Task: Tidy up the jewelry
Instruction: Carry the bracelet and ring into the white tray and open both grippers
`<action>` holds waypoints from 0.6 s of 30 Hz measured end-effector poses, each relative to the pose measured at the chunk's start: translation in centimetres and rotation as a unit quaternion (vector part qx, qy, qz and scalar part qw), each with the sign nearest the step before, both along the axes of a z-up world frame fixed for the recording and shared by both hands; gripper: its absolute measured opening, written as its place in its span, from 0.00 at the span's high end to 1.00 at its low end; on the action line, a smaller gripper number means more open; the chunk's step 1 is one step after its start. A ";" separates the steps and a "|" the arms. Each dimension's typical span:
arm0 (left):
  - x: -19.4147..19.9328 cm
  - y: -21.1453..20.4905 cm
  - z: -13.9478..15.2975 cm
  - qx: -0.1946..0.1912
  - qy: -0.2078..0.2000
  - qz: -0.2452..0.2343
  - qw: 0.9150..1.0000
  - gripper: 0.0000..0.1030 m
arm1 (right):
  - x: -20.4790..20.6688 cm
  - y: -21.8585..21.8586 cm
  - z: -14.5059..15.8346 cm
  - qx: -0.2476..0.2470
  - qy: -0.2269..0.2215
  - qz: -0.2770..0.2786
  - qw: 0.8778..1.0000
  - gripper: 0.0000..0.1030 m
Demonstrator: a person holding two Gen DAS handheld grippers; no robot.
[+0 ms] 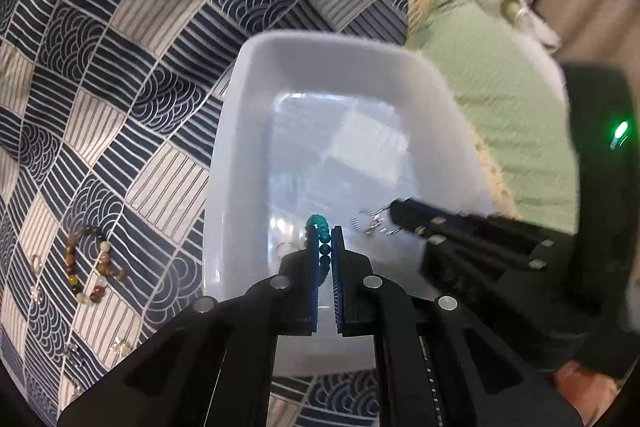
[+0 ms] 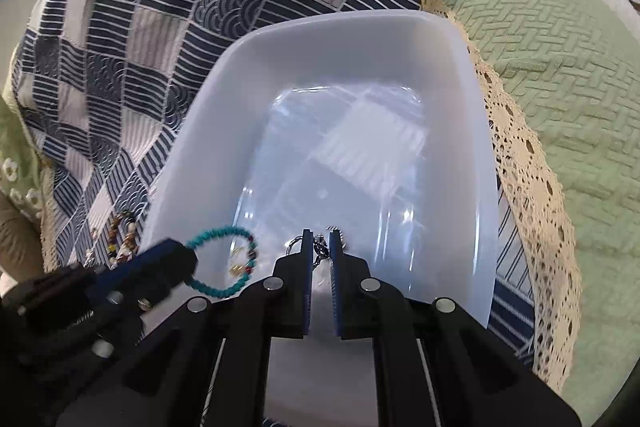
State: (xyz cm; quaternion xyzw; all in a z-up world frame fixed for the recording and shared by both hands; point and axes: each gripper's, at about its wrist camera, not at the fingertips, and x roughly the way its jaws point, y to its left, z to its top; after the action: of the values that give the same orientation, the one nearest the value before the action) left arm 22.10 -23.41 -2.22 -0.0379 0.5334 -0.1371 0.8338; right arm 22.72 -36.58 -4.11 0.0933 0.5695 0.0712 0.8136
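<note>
A white plastic bin [image 1: 256, 75] [image 2: 192, 155] stands on a blue patterned cloth. My left gripper [image 1: 325, 233] is shut on a turquoise bead bracelet [image 1: 320, 227] over the near end of the bin; the bracelet's loop shows in the right wrist view [image 2: 224, 231]. My right gripper [image 2: 321, 239] is shut on a silver metal jewelry piece [image 2: 319, 247], also over the bin; it shows in the left wrist view [image 1: 370, 221]. Small pale pieces [image 1: 286, 249] lie on the bin floor.
A brown and amber bead bracelet [image 1: 90, 263] [image 2: 122, 239] lies on the blue patterned cloth [image 1: 120, 67] left of the bin, with several small silver pieces [image 1: 120, 345] near it. A green textured cover with lace trim [image 2: 560, 87] lies to the right.
</note>
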 end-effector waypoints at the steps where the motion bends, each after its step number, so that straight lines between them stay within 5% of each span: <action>1: 0.2 -0.2 -0.8 0.009 0.010 0.002 1.000 0.94 | 0.1 0.0 -0.2 0.004 0.005 -0.001 1.000 0.91; 10: 0.2 0.8 -1.8 0.018 0.019 0.020 0.999 0.90 | 0.1 0.5 -0.2 0.000 0.006 -0.003 1.000 0.91; 12: -0.3 1.1 -1.1 0.013 0.006 0.027 1.000 0.63 | 0.2 0.5 -0.4 -0.002 0.008 -0.003 1.000 0.91; 18: -1.5 2.5 1.7 0.039 -0.046 0.049 0.997 0.34 | 0.3 0.1 -0.6 0.000 0.009 -0.005 1.000 0.91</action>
State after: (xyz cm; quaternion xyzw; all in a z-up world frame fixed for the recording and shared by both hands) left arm 20.57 -20.92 -0.56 -0.0249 0.4967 -0.0765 0.8642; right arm 22.98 -36.44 -4.75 0.0970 0.5766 0.0658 0.8086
